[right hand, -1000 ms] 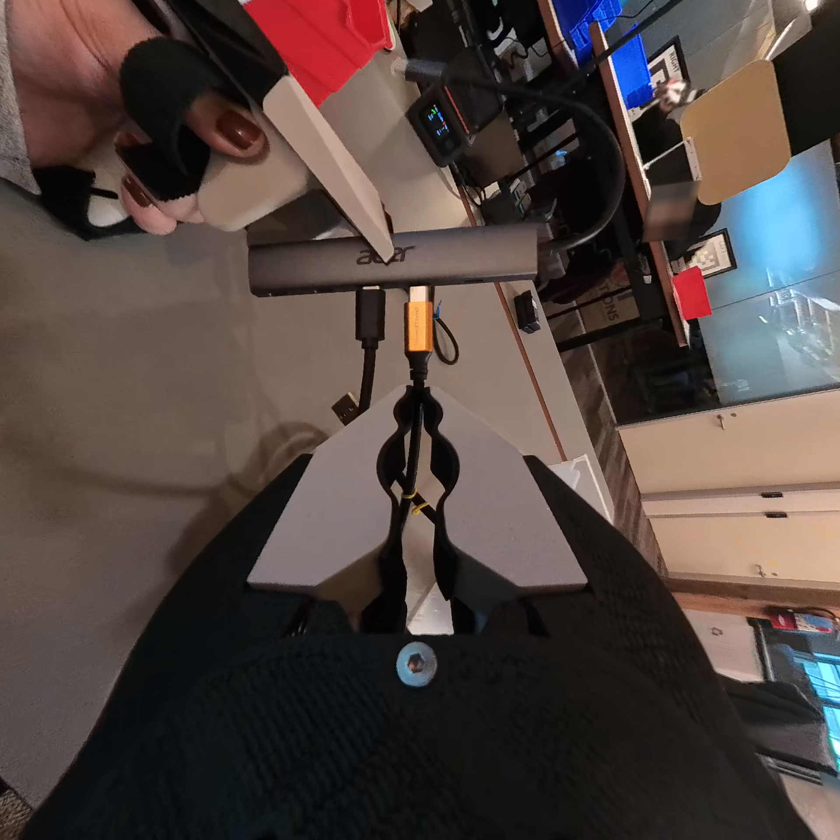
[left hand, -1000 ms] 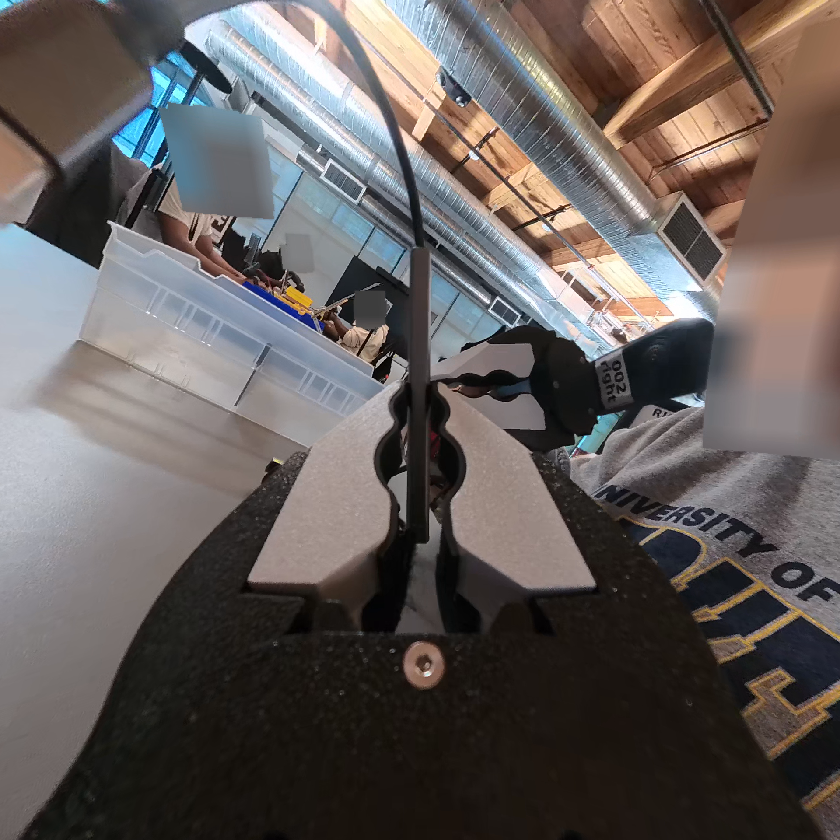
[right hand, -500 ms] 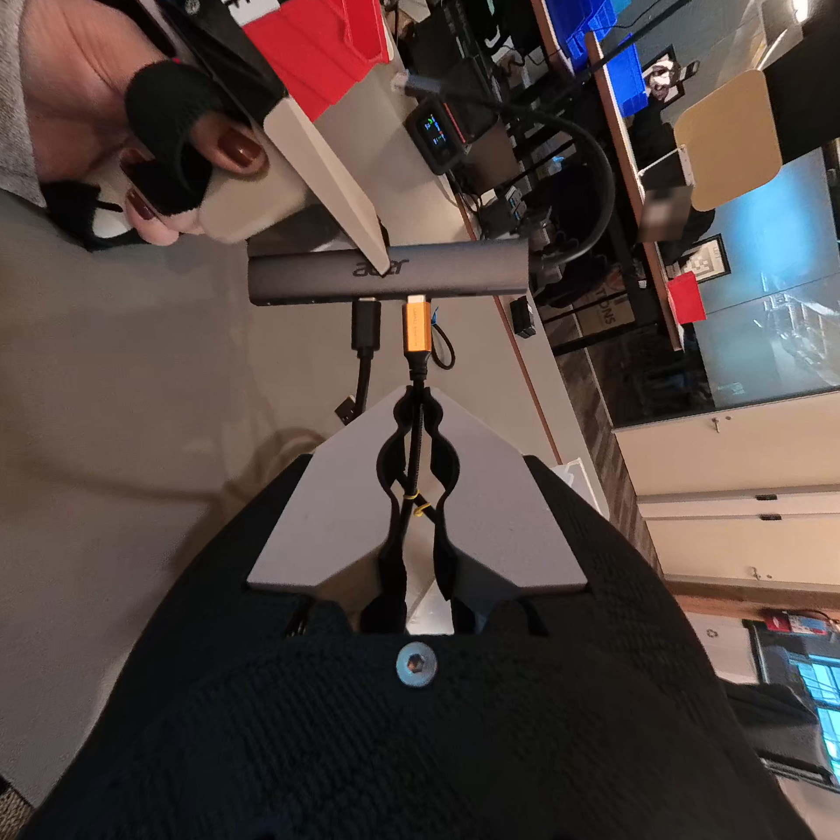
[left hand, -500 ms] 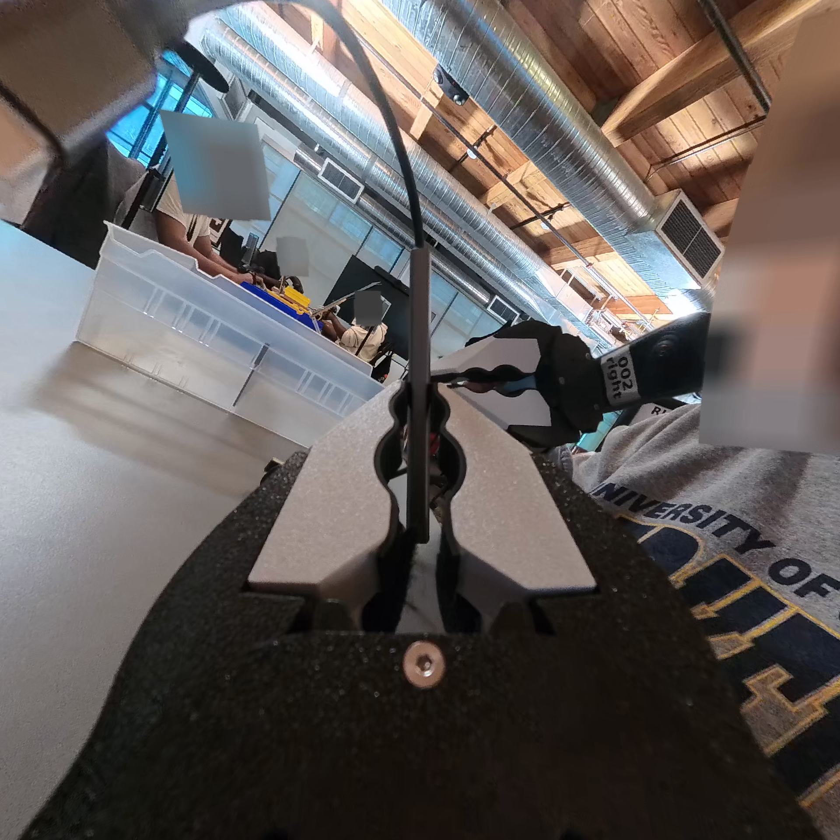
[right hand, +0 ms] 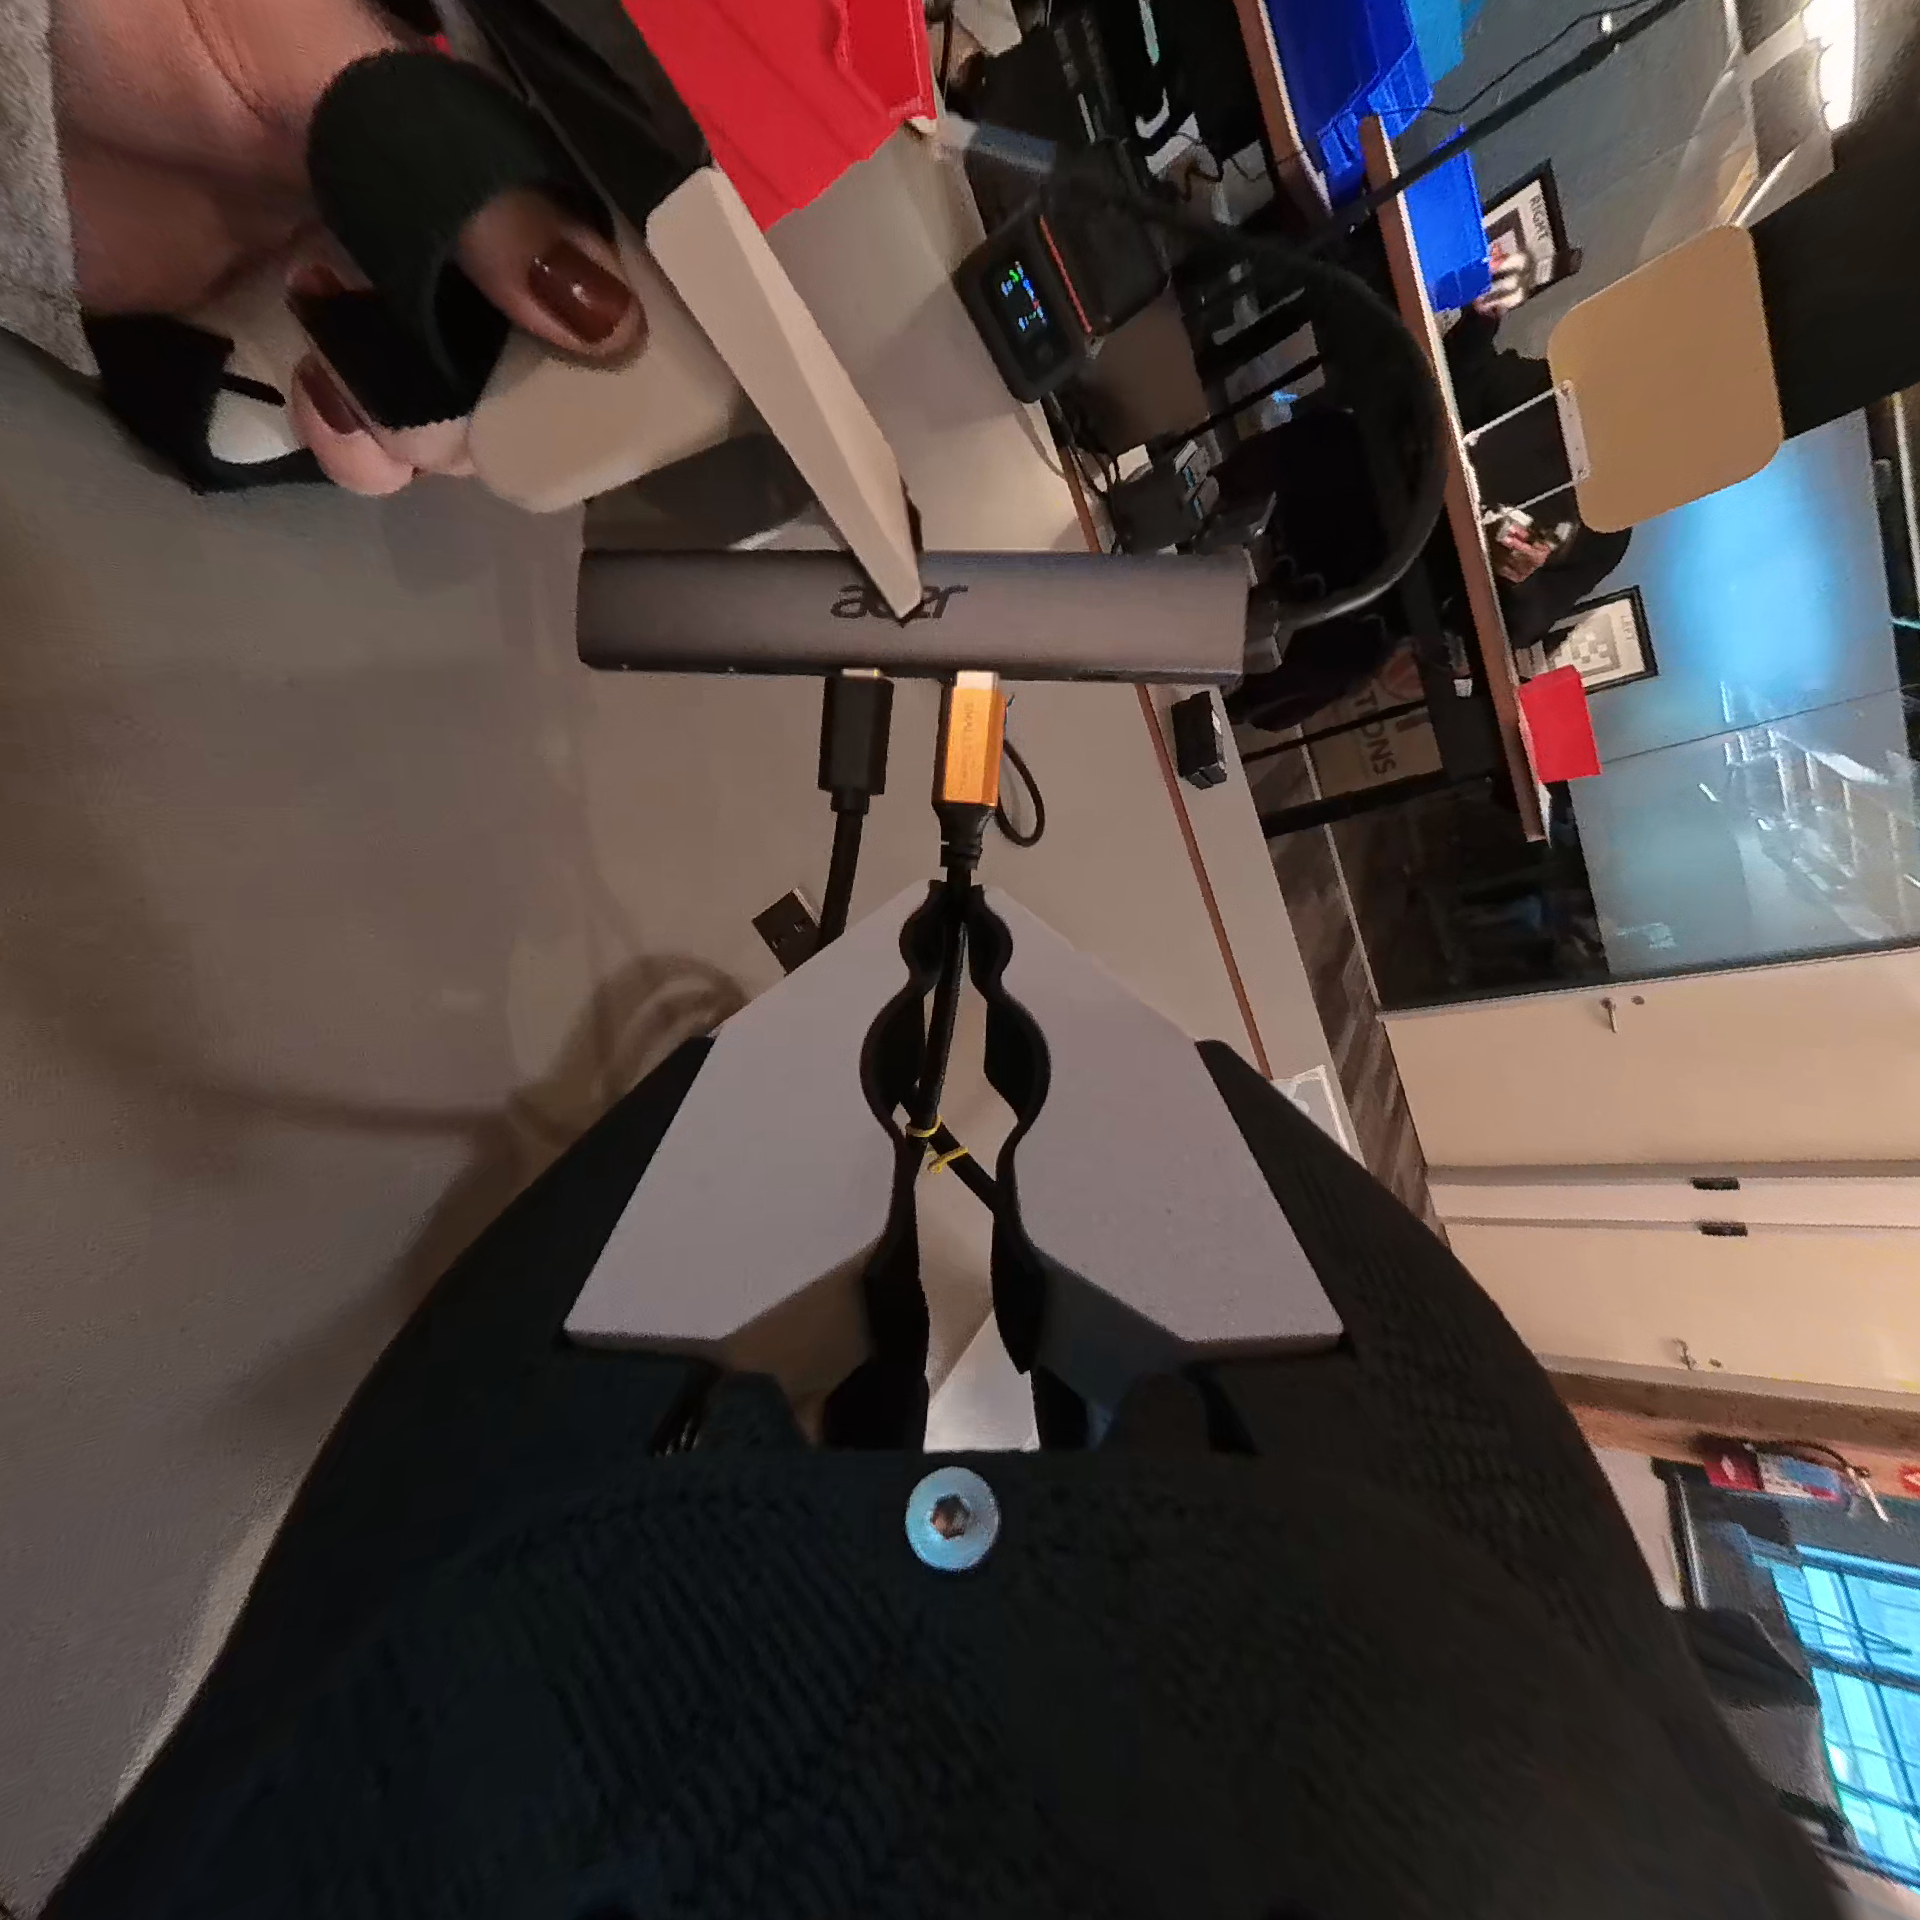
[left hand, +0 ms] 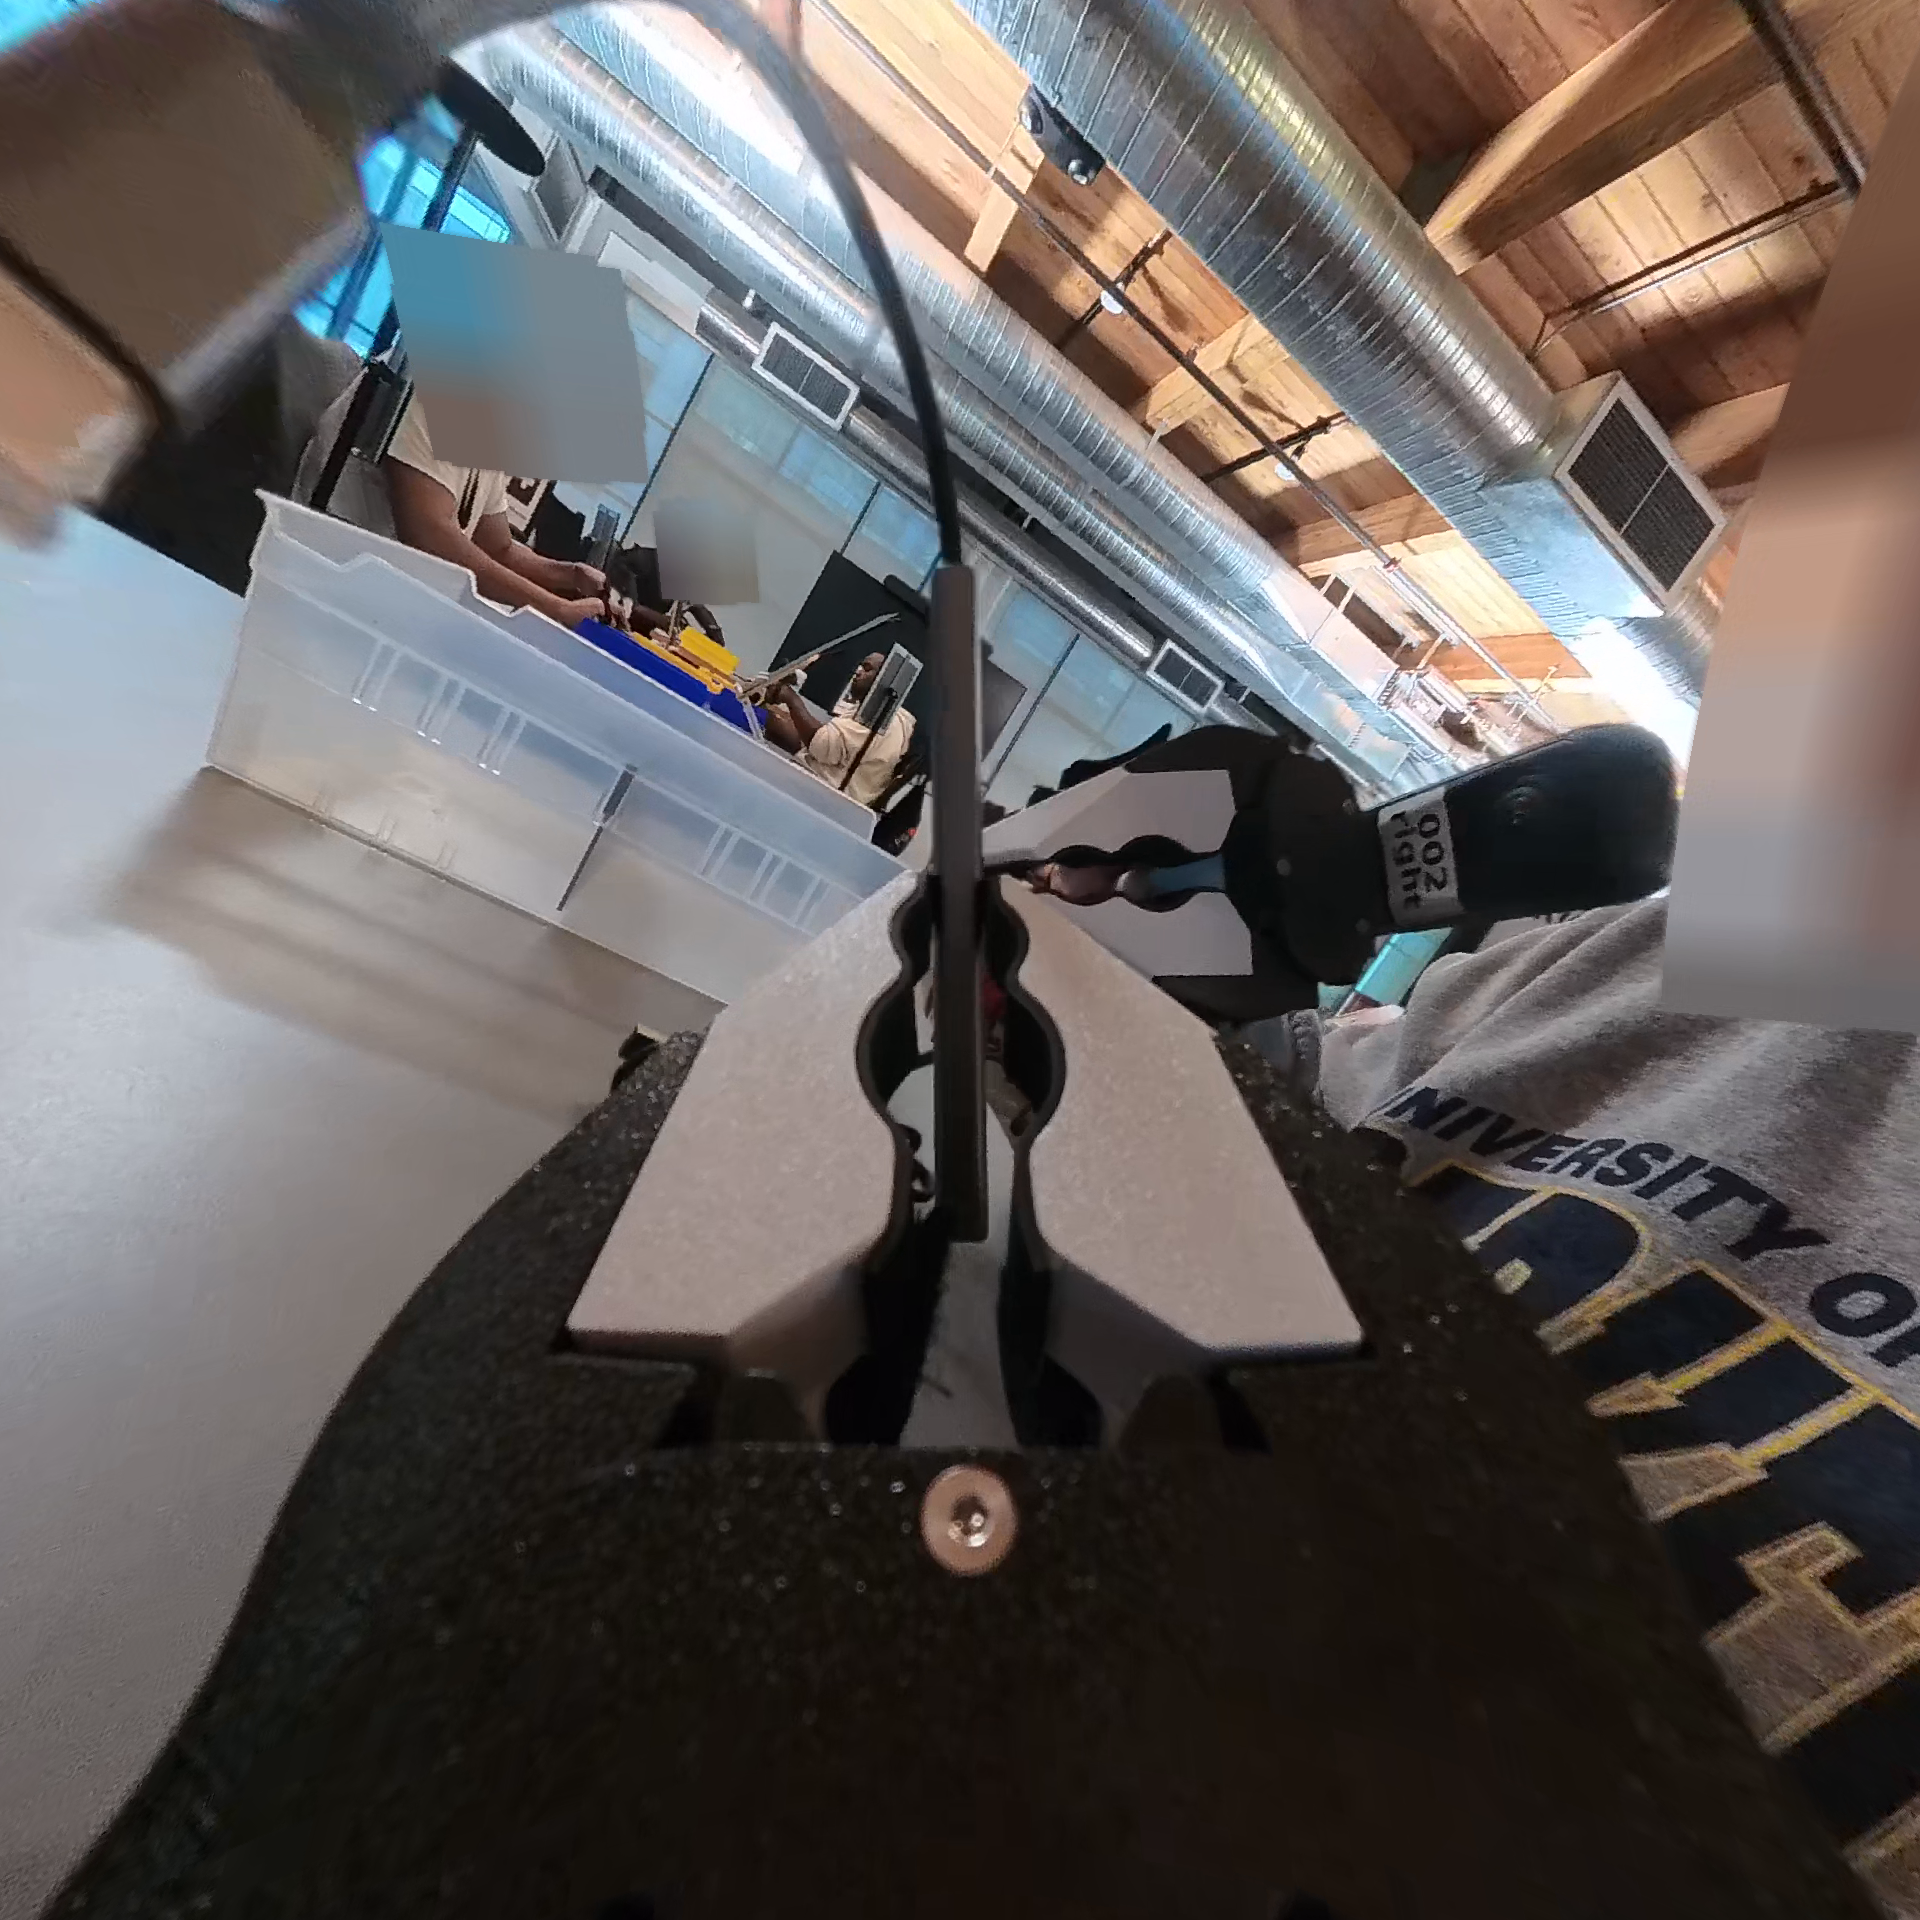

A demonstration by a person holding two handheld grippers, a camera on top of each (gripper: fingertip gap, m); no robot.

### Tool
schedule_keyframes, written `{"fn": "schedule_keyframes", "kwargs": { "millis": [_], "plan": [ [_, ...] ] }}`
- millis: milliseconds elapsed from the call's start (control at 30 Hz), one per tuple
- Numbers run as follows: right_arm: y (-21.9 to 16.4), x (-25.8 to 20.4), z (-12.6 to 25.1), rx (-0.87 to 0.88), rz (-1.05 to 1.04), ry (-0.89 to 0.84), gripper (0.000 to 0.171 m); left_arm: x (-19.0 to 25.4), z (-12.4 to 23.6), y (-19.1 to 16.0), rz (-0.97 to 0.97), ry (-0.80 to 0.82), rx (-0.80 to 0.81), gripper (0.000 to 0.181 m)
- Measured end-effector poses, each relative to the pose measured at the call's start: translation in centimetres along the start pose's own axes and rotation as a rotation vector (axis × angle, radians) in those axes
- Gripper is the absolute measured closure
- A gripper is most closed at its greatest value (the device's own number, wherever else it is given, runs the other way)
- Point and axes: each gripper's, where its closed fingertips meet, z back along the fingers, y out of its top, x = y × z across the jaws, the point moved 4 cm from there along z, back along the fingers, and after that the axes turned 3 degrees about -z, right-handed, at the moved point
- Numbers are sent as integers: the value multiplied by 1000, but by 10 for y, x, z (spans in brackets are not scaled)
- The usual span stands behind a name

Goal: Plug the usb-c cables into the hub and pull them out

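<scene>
My left gripper (left hand: pixel 958 914) has pale grey fingers (left hand: pixel 769 1164) on a speckled black body, and my right gripper (right hand: pixel 954 896) shows the same pale grey on black. Between my left fingers sits the dark grey hub (left hand: pixel 958 894), trailing a black lead (left hand: pixel 894 312). In my right wrist view the hub (right hand: pixel 1081 613) is matte charcoal. Below it hang a black plug (right hand: pixel 854 732) and an orange plug (right hand: pixel 968 750) with a black braided cable (right hand: pixel 948 997), bound by a yellow tie (right hand: pixel 935 1143). The table (right hand: pixel 260 831) is beige-grey. My sweatshirt (left hand: pixel 1558 1091) is heather grey with navy, gold-edged lettering. The bin (left hand: pixel 499 748) is translucent white.
</scene>
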Motion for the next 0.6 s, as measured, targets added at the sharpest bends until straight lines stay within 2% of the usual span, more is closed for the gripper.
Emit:
{"fn": "schedule_keyframes", "kwargs": {
  "millis": [300, 600],
  "plan": [
    [-2, -8, -1, 23, 49, 15, 170, 0, -4, -2, 36, -8, -2, 174],
    [-9, -10, -3, 40, 39, 22, 170, -1, -4, -10, -14, 60, -94, 174]
  ]
}}
